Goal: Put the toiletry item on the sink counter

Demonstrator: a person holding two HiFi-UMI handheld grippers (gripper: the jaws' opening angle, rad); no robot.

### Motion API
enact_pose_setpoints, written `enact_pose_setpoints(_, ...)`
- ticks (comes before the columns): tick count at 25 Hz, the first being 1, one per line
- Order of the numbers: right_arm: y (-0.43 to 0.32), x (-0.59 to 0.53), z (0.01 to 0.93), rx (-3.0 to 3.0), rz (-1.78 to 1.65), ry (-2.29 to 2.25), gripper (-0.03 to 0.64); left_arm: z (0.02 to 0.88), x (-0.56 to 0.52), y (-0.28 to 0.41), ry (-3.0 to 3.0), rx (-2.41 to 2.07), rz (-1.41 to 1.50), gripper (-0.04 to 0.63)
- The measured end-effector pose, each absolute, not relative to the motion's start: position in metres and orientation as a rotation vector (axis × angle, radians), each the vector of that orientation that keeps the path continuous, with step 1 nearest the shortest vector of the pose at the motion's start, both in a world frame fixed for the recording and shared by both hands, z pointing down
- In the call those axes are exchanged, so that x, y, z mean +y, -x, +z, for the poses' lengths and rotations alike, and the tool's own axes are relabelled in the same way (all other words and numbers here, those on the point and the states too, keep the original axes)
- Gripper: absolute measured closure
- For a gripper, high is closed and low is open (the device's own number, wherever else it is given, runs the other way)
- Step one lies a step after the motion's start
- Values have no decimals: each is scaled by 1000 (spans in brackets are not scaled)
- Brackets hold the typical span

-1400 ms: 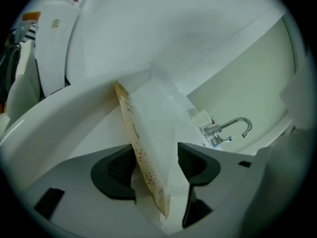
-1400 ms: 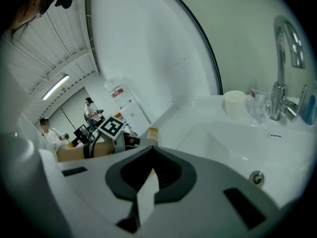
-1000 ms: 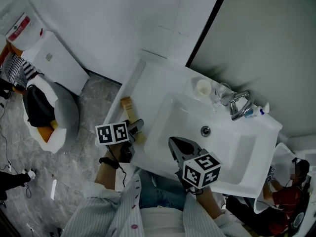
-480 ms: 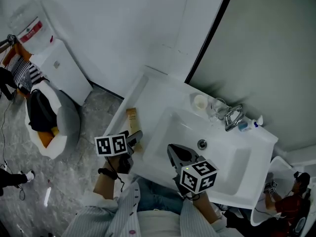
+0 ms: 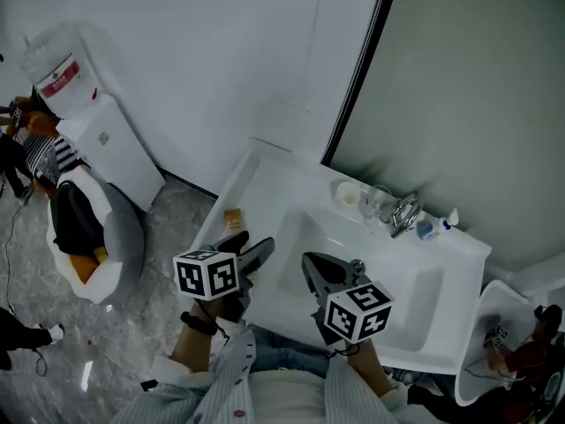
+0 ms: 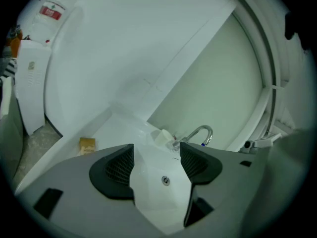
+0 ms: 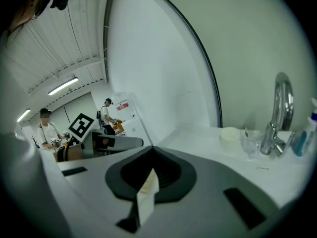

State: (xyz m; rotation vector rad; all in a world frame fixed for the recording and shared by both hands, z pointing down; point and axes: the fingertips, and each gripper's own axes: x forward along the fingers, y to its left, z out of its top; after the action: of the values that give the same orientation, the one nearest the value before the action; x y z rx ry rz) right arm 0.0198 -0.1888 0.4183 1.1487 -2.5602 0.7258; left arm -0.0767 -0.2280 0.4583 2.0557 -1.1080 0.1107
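Tan toiletry item (image 5: pixel 233 219) lies on surface (image 5: pixel 265 182), centre-left. My left tool (image 5: pixel 249 246) spread, empty; right tool (image 5: pixel 311 263) pinched together. Placement looks done; next I lift clear.

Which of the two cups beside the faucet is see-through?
The clear glass right beside the faucet; the white cup farther from it is opaque.

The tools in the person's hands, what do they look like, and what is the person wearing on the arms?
The left tool and the right tool are grey with dark ribbed pads. Each carries a cube covered in black-and-white square markers. The sleeves are pale with thin stripes, and a dark band circles the left wrist.
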Motion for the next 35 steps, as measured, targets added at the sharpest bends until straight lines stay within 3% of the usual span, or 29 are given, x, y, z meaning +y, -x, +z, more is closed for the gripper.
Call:
enact_pose_setpoints(6, -33, -194, 383, -2603, 609, -1226, 607, 397, -223, 44, -2234, -1030, 20, 413)
enact_pose_setpoints(17, -66, -195, 332, -2642, 467, -1375, 607, 323, -198, -10, -2537, -933, 24, 563)
enact_pose_setpoints(35, -79, -178, 306, -2667, 336, -1411, 608, 300, -169, -33, -2683, -936, 20, 580)
